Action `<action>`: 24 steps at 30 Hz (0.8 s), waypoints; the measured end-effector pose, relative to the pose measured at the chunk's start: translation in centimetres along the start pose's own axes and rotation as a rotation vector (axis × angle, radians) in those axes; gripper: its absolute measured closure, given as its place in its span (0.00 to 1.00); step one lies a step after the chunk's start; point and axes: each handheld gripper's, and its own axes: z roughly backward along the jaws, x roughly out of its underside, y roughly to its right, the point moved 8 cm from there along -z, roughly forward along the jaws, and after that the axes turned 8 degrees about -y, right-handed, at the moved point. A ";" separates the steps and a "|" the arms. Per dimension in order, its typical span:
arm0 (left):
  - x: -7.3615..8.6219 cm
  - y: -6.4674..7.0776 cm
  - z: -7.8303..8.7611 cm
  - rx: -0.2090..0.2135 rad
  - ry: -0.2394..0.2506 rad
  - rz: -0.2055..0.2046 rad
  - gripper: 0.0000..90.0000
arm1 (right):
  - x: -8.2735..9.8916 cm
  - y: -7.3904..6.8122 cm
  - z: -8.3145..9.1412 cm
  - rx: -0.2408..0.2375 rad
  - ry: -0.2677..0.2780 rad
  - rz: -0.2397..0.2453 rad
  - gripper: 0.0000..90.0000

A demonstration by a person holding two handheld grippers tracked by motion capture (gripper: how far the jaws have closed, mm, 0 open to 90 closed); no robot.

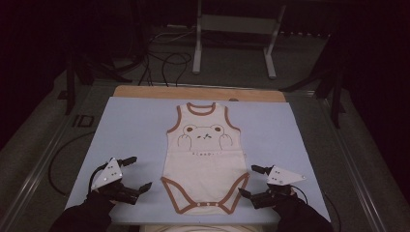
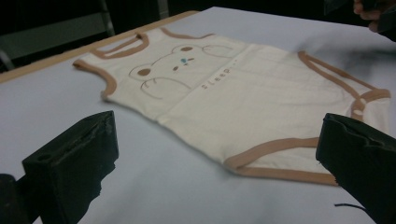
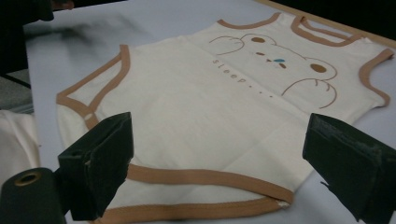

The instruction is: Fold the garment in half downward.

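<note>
Here the bodysuit (image 1: 205, 159) lies flat between both wide-open grippers (image 1: 137, 172) (image 1: 251, 181); gripper views reveal "sleep" lettering (image 3: 240, 80).

— Lying flat on the mat (image 1: 125, 125) on the counter (image 1: 145, 92): the bodysuit (image 1: 205, 159), neck end pointing away.
— Flanking its near end: left tool (image 1: 137, 172), right tool (image 1: 251, 181), neither touching it.

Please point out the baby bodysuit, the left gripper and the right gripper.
baby bodysuit (image 1: 205, 169): high view, on its plain lower front.
left gripper (image 1: 137, 173): high view, midway between its open fingers.
right gripper (image 1: 252, 181): high view, midway between its open fingers.
</note>
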 end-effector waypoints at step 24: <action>-5.3 1.3 0.4 0.105 0.009 -0.059 0.00 | -6.9 0.4 2.2 0.030 0.032 0.076 0.10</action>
